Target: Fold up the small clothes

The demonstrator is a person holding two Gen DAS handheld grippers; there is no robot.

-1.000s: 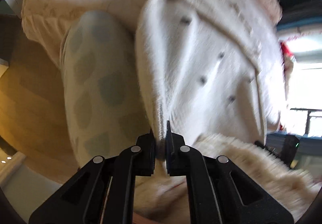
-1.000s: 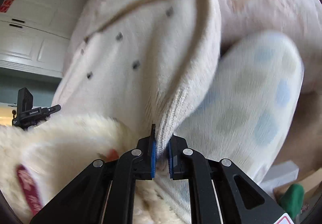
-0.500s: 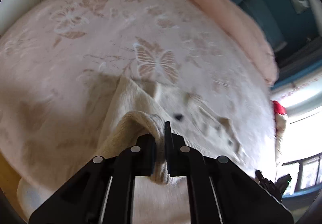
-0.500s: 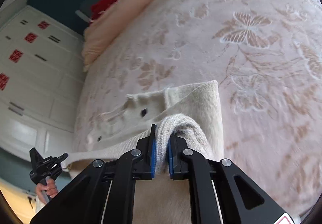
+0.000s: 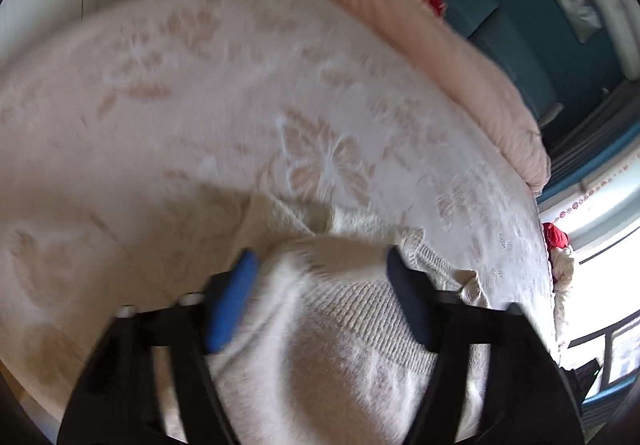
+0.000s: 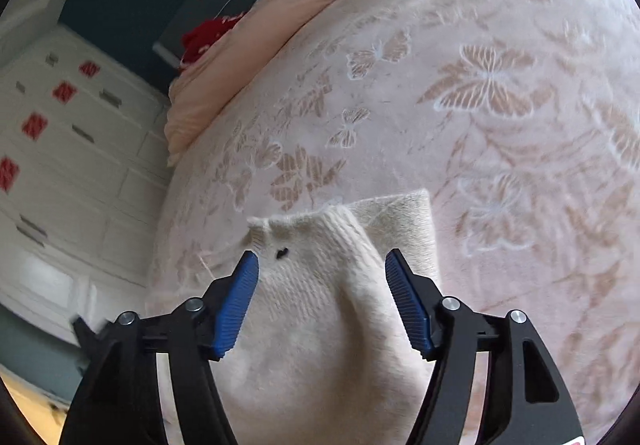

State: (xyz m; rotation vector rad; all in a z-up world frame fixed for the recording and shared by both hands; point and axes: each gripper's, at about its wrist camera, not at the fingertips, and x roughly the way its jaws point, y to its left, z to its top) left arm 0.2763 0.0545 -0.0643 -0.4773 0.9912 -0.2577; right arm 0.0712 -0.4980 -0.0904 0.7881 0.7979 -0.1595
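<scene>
Both claws stand apart, gripping nothing: left claw (image 5: 320, 261) and right claw (image 6: 322, 261) each straddle the cream sweater (image 6: 320, 317), which lies folded on the butterfly bedspread (image 6: 500, 93), pink pillow (image 6: 280, 5) at 11 o'clock.

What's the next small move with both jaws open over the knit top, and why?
Probably lift both grippers clear, then check the fold. The left gripper and right gripper have their jaws spread wide, gripping nothing, and the cream knit top lies doubled over on the butterfly bedspread with its ribbed edge on top. It looks laid down; anything else risks dragging it.
</scene>
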